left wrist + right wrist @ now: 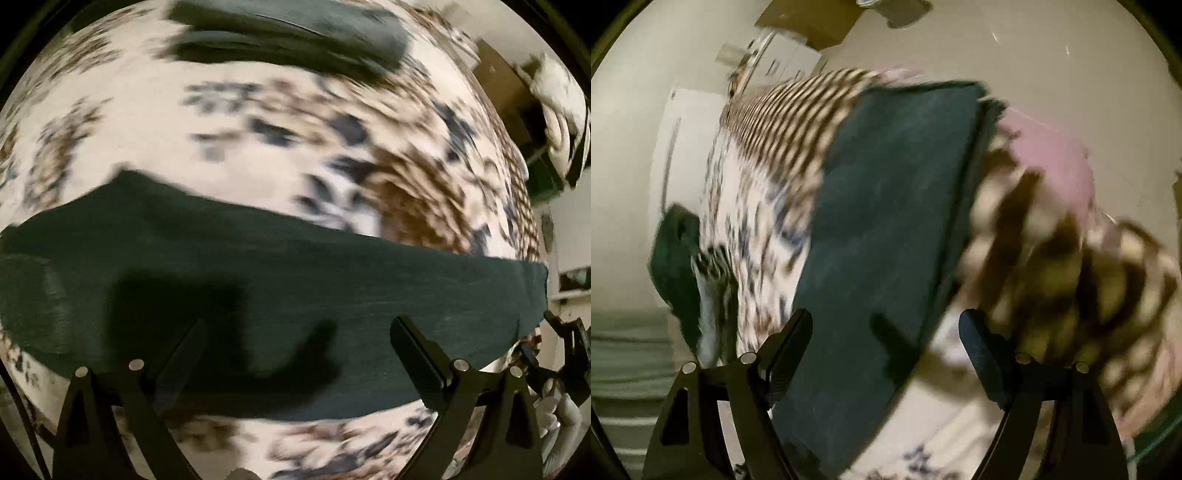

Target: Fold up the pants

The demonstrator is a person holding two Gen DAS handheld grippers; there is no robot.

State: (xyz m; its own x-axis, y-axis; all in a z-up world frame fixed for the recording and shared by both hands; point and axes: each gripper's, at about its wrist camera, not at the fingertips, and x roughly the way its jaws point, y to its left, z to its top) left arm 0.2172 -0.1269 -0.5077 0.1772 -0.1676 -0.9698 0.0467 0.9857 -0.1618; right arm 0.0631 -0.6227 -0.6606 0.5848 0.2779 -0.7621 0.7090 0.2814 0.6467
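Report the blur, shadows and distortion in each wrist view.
Left wrist: motion blur smears the patterned bedspread; the left gripper casts a dark shadow on the dark green pants; fisheye bows everything. Right wrist: heavier blur, stripes smeared; the pants' edge stays readable between the right gripper fingers.

Left gripper point(299, 332) and right gripper point(886, 328) spread wide (seemingly empty).

Left wrist view, blurred. Dark green pants point(258, 295) lie as a wide band across a bedspread point(258, 140) w/ brown and grey floral print. Left gripper point(299, 328) hovers over the pants, fingers point(417, 347) spread wide, nothing between them; its shadow falls on the cloth. Far side: another dark green folded garment point(295, 37). Near right edge: the right gripper point(569, 354), partly seen, state unclear.
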